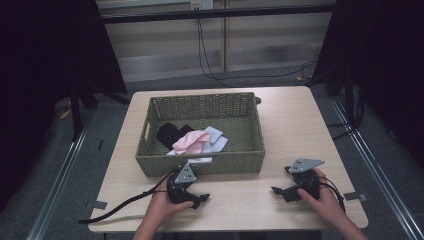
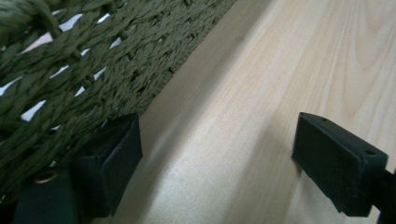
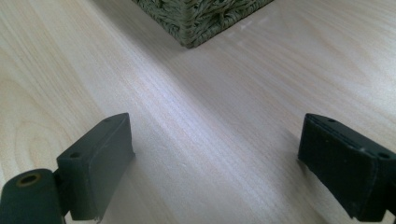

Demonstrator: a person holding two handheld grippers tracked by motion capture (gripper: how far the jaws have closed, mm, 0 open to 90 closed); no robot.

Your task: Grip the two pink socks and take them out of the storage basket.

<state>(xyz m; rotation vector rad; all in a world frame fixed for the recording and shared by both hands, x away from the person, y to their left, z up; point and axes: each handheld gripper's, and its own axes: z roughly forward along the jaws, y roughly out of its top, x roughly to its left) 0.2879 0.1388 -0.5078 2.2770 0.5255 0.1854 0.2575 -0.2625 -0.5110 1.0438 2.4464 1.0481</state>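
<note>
Two grippers are held low on the table, in front of a woven basket.

At lower centre of the high view, the left gripper (image 1: pixel 192 196) is seen with its jaws spread apart and empty, one jaw just beside the basket (image 1: pixel 200 164) wall; the right gripper (image 1: pixel 290 187), lower right, is likewise wide apart over bare table (image 1: pixel 290 125). Beyond, at mid-frame, the olive-green wicker basket is seen, rectangular, with pink cloth (image 1: pixel 190 141), white cloth (image 1: pixel 215 137) and black cloth (image 1: pixel 170 134) heaped inside.

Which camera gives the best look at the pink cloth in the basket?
The high view: it looks down into the woven basket, where the pink cloth lies on top of black and pale pieces. The left gripper view catches just pale slivers through the basket's weave, colour unclear. The right gripper view sees the basket's outer corner, no cloth.
</note>
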